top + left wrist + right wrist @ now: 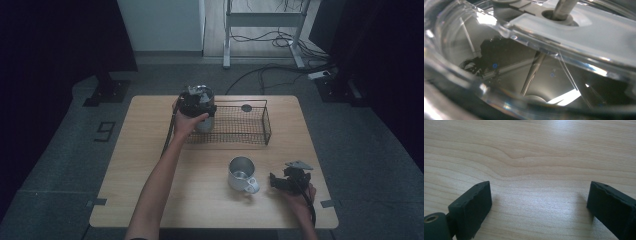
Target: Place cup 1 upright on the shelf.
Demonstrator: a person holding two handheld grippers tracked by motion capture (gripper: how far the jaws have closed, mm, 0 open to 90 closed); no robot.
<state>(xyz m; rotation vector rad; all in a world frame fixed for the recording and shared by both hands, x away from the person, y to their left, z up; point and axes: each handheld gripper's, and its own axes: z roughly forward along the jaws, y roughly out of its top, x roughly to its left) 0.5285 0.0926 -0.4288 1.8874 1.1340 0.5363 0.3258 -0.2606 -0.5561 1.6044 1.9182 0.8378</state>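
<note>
Up at the far side of the bench [150,165], the left tongs [197,106] sit on top of a metal container [204,122] that stands at the left end of a black wire basket [250,131]. From the high view I cannot tell whether the container's base is inside the basket or just at its edge. The person's left hand [186,122] wraps around the tongs' body, with the forearm stretching up from the bottom of the picture. The left gripper view looks from very close into a shiny metal interior [506,75] with a clear lid or rim [584,37] across the top and a thin rod [532,72] running down inside. Its own jaws cannot be made out there, so I cannot tell whether the left tongs are open or closed on the container.

Nearer the person, a steel mug [242,174] stands upright on the bench, its handle pointing toward the right tongs [280,181]. Those tongs rest low by the bench's right front, held in the right hand [300,197], just beside the mug but apart from it. In the right gripper view the right tongs [539,202] stand wide open, the 2 black jaws far apart with bare wood between them and nothing held.
</note>
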